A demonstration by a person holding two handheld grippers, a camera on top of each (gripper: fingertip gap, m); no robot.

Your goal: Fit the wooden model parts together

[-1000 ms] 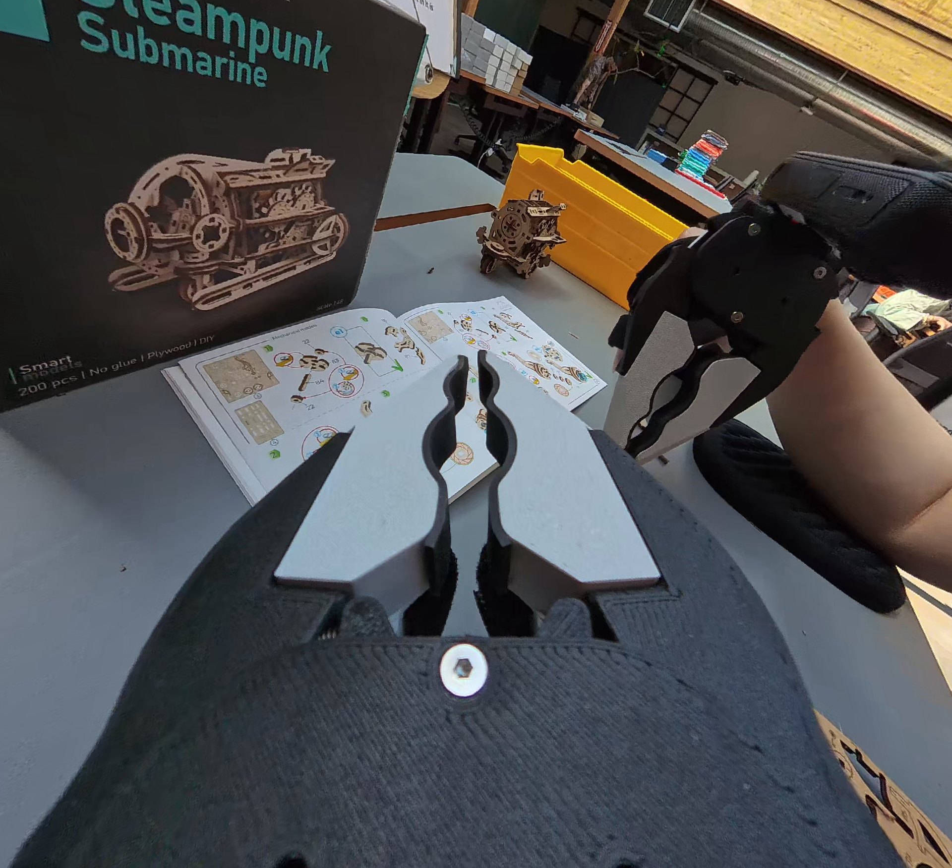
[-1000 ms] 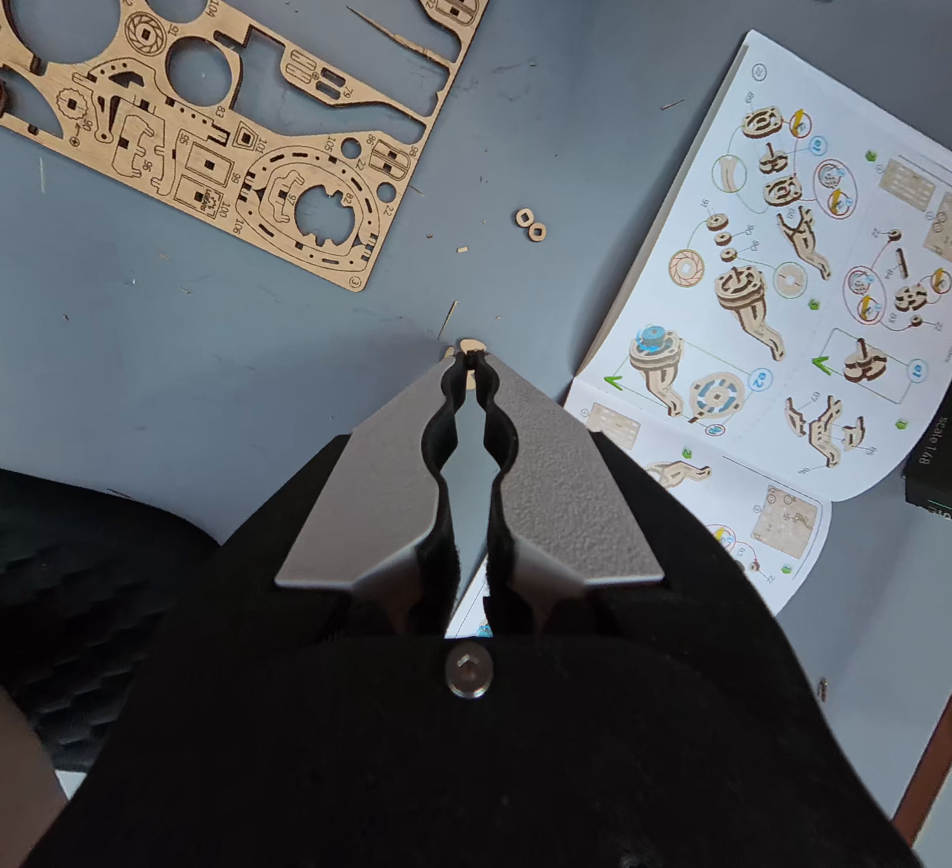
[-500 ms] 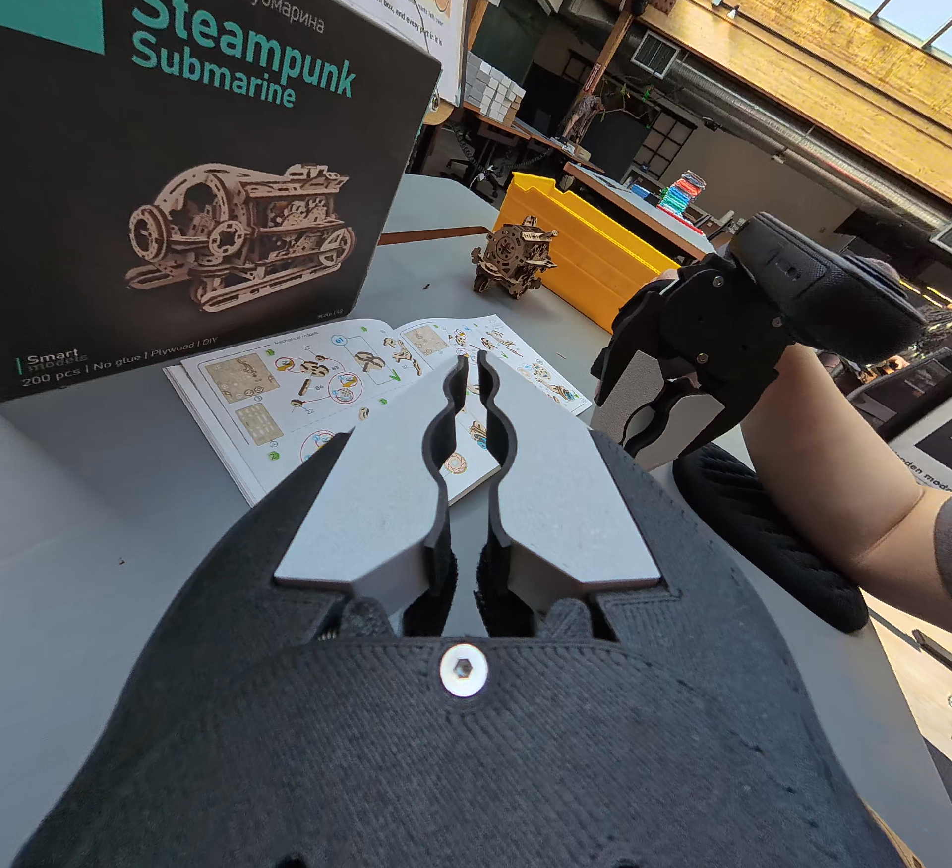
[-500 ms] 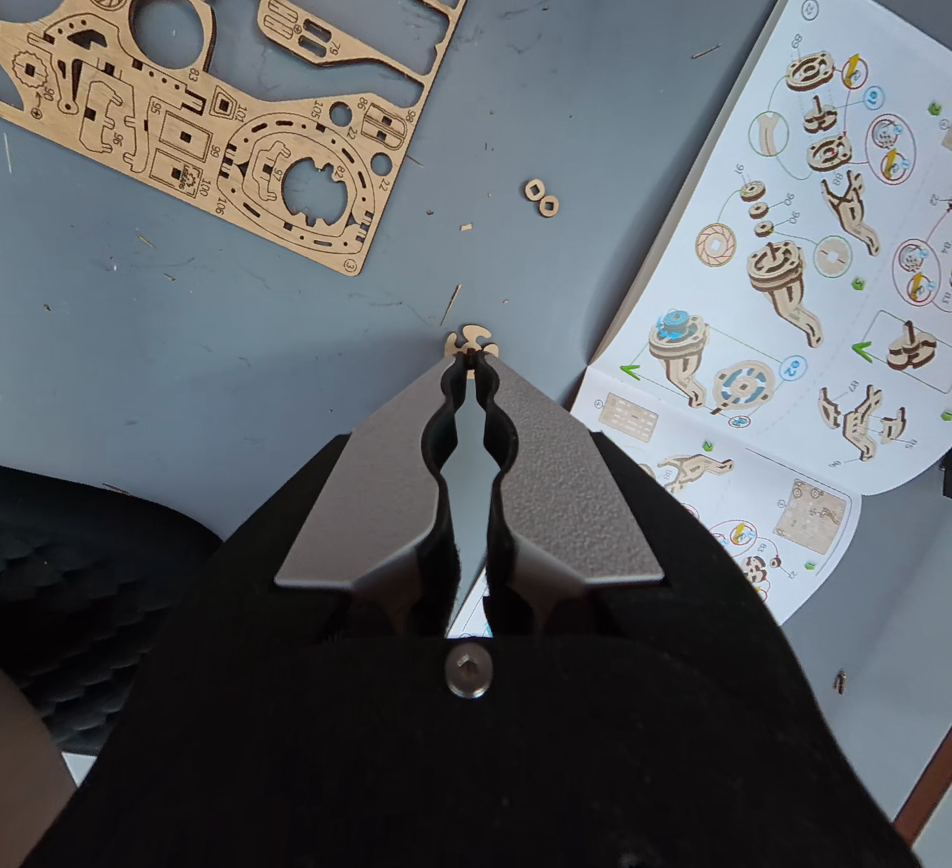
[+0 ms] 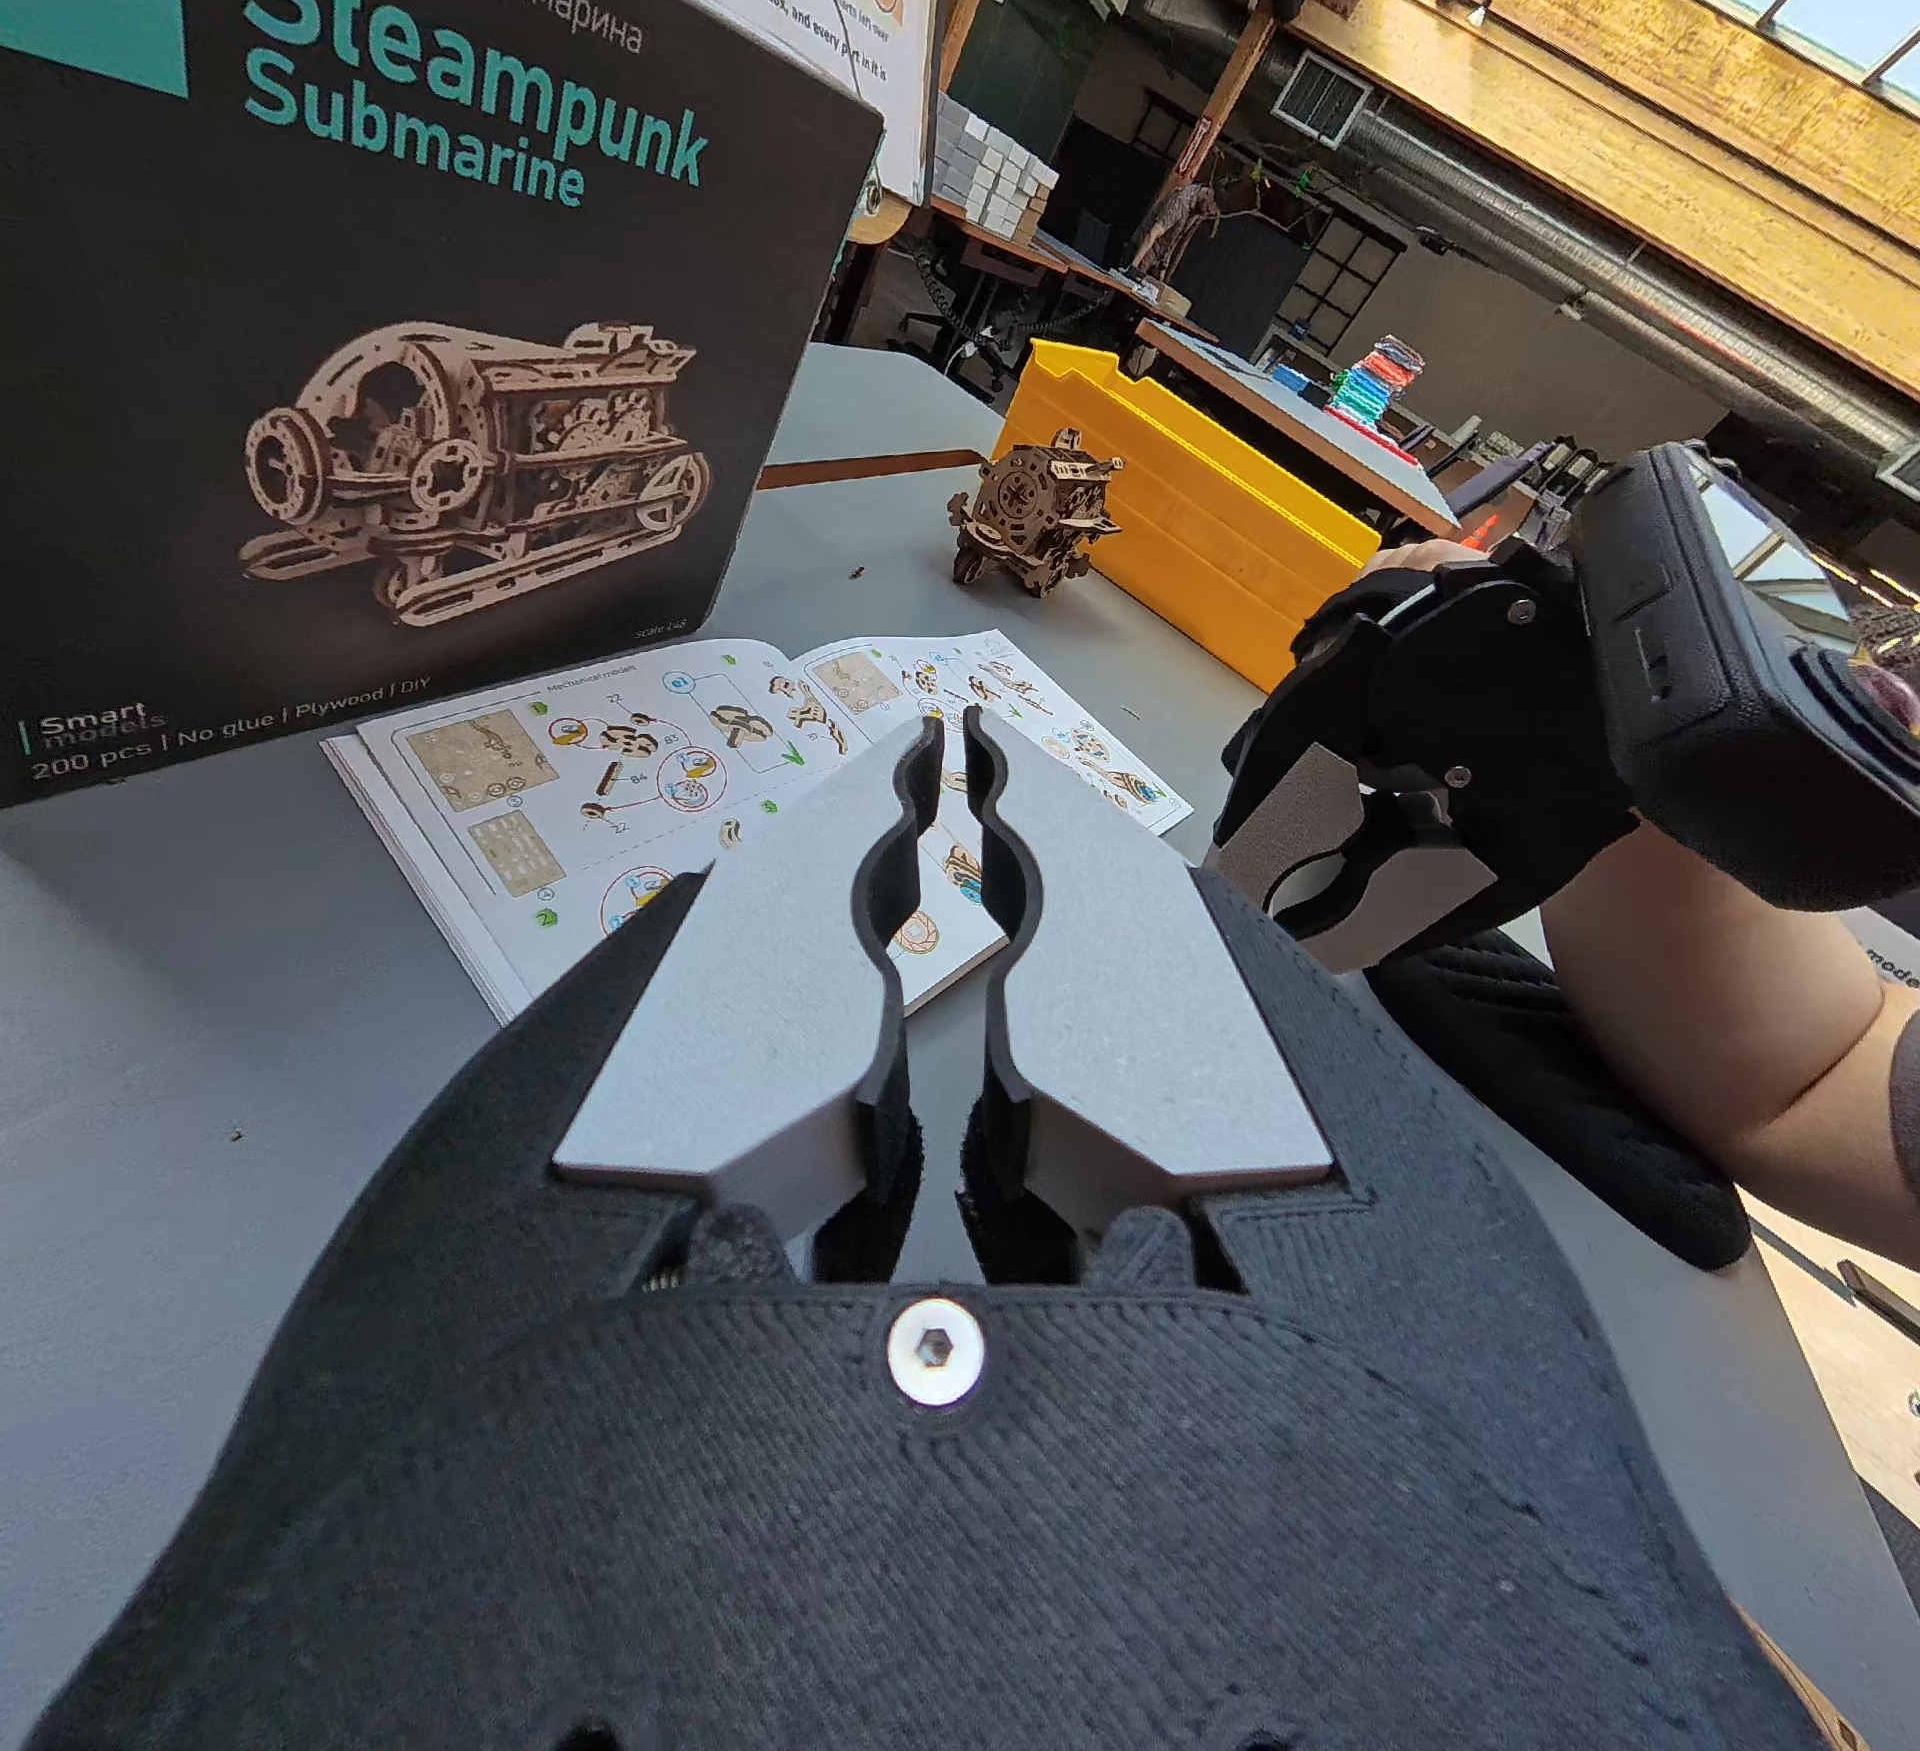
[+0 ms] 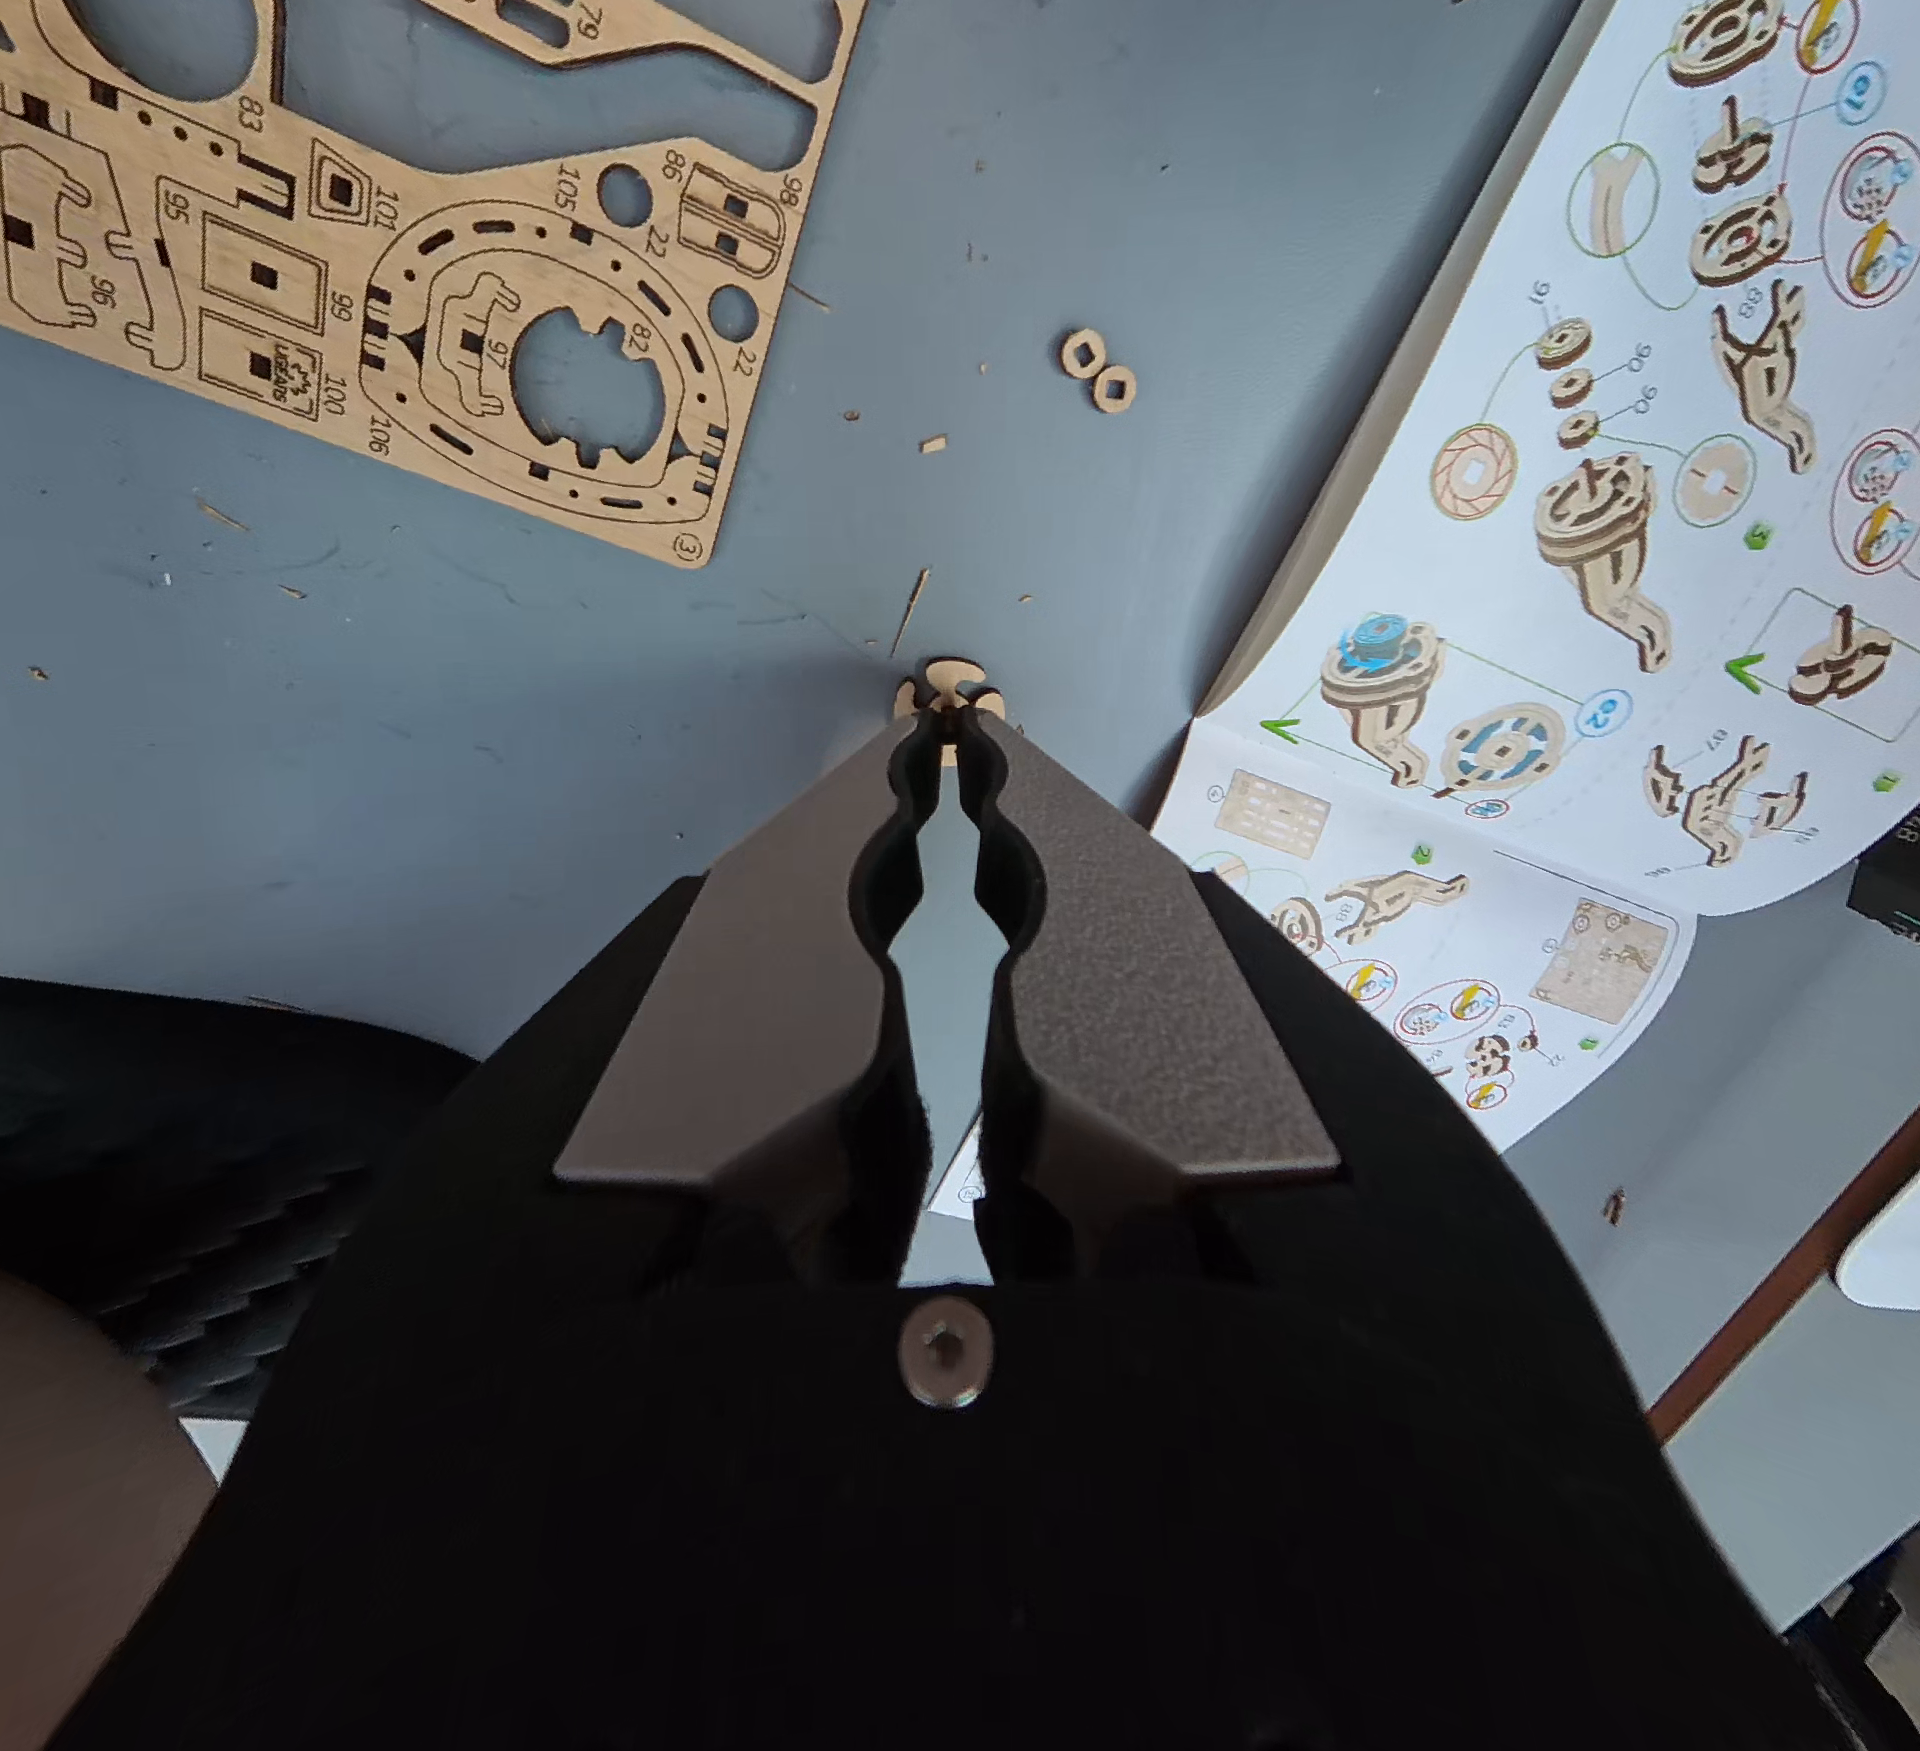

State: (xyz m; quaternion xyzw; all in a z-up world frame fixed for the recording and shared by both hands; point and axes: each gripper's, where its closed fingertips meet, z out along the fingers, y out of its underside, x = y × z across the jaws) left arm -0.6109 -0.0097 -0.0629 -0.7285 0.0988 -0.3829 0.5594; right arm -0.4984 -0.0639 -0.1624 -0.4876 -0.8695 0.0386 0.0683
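we hold a two-finger claw in each hand over a grey table (image 6: pixel 312 766). the right gripper (image 6: pixel 943 714) points down, its fingertips pinched on a small round wooden part (image 6: pixel 943 681) with notches, seemingly by a peg at its centre; the part sits at the tips, near 12 o'clock of the claw. the left gripper (image 5: pixel 943 725) hovers empty, fingers nearly together with only a thin slit between them.

the hold looks slight: we judge the part could twist or drop if the pinch slackens, and a part this thin could crack if pressed crooked into its mate.

around the part, in the right wrist view: a laser-cut plywood sheet (image 6: pixel 343 267) at 10 o'clock, two tiny washers (image 6: pixel 1099 368) touching each other at 1 o'clock, an open instruction booklet (image 6: pixel 1558 558) at 3 o'clock, wood splinters scattered about. in the left wrist view the kit box (image 5: pixel 395 299) stands at 10 o'clock, a half-built wooden model (image 5: pixel 1029 512) at 12, just beside a yellow bin (image 5: pixel 1195 496). nothing blocks the way between the grippers.
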